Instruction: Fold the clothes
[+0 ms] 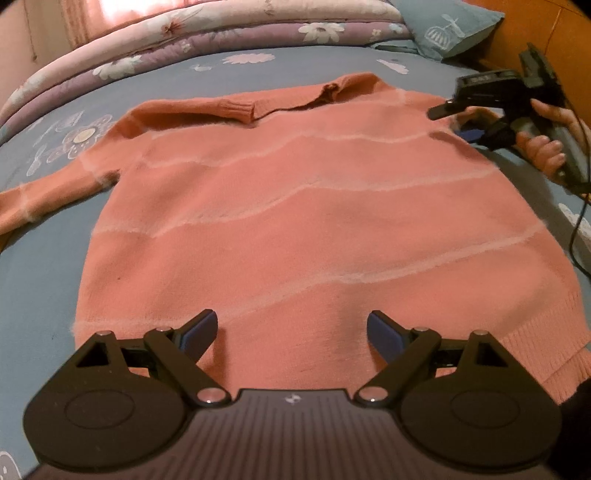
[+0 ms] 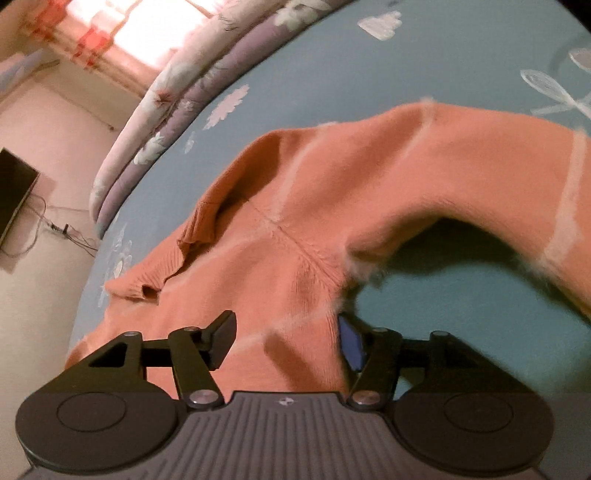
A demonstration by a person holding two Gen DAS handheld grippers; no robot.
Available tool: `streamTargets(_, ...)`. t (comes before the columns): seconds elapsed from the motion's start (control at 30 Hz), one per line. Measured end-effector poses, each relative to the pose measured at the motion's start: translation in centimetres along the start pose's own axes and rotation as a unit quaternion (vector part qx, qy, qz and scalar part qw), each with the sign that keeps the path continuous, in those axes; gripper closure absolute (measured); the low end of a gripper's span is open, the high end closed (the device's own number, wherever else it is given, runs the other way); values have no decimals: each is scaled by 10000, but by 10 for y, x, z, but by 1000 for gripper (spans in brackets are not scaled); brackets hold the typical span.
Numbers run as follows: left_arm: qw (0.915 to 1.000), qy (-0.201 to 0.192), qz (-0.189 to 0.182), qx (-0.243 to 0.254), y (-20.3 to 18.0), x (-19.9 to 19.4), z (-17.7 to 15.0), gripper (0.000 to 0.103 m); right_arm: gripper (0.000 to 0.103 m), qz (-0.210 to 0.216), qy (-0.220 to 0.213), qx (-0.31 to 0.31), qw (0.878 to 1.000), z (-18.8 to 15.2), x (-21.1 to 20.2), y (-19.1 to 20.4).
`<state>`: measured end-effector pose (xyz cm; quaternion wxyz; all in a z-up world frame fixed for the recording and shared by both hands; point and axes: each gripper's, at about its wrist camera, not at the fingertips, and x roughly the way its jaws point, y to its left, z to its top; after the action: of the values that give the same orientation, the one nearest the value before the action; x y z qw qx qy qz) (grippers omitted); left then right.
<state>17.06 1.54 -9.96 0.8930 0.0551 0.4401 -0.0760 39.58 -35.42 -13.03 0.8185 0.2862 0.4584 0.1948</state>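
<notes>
Left wrist view: my left gripper (image 1: 291, 328) hangs over the hem end of the orange sweater (image 1: 303, 206), jaws spread wide, nothing between the blue pads but knit below. The sweater lies flat on the blue floral bedsheet (image 1: 40, 258), body spread out, pale wavy stripes running across it. Its collar (image 1: 325, 92) is at the far end; one sleeve (image 1: 44, 192) trails off to the left edge of the view. Folded quilts (image 1: 184, 40) and a blue pillow (image 1: 450, 29) sit beyond the collar. My right hand (image 1: 543, 147) holds the other tool at the sweater's far right shoulder.

Right wrist view: my right gripper (image 2: 286, 339) sits low over the shoulder area, jaws apart, no pad pressing cloth; the sweater's side edge runs between the fingers. The near sleeve (image 2: 498, 177) arches up and away to the right, off the sheet, with shadow beneath it. Motion blur softens the sleeve's edge. A dark screen (image 2: 14, 195) stands by the wall at left.
</notes>
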Motion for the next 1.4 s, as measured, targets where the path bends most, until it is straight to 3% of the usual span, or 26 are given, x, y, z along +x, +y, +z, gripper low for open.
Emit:
streamTargets(0.1,10000,19,26,-35,1,1,-1,15,39,111,-55,146,9998,4,3,-4)
streamTargets(0.13,10000,30,38,-50,1,1,-1,15,55,66,-51,146,9999,5,3,-4)
streamTargets(0.17,10000,34,45,-50,1,2,-1,15,77,-118,-30,28,9999,5,3,-2)
streamTargets(0.27,10000,44,61,-31,1,3,-2,15,88,-502,-132,-453,9976,0,-1,6)
streamTargets(0.33,10000,59,68,-38,2,4,-1,15,89,-1031,-318,-997,9892,-4,-5,25)
streamTargets(0.43,10000,43,68,-36,2,3,-1,15,90,-1686,-557,-1870,9662,-8,-9,62)
streamTargets(0.53,10000,32,65,-56,2,2,-2,15,90,-2249,-393,-2356,9447,-13,5,72)
streamTargets(0.57,9999,35,72,-65,3,1,-2,15,89,-2378,-264,-2336,9424,-14,13,66)
streamTargets(0.63,9999,14,96,-48,3,-3,-3,15,88,-2325,-284,-2237,9461,-16,14,57)
streamTargets(0.77,9999,-74,128,-32,5,-14,-6,15,58,-2164,-221,-2071,9538,-20,-6,61)
streamTargets(0.87,9997,-124,176,-108,7,-20,-8,15,52,-1907,-126,-1768,9655,-32,-29,59)
streamTargets(0.97,9997,-173,131,-105,5,-26,-9,15,50,-1579,302,-1292,9785,-53,-38,49)
streamTargets(1.03,9997,-221,105,-40,3,-32,-10,15,50,-1547,481,-1141,9802,-72,-44,44)
streamTargets(1.1,9996,-275,85,19,1,-38,-12,15,49,-1544,387,-1223,9796,-89,-52,45)
streamTargets(1.13,9995,-292,73,33,0,-41,-12,15,50,-1498,359,-1247,9802,-95,-55,45)
streamTargets(1.23,9994,-331,82,53,-1,-48,-14,15,93,-1539,276,-1458,9769,-109,-60,50)
streamTargets(1.33,9990,-427,136,47,-1,-57,-16,15,94,-2023,158,-1874,9611,-113,-60,55)
streamTargets(1.4,9988,-482,122,23,1,-64,-18,15,93,-2158,141,-1795,9597,-113,-59,56)
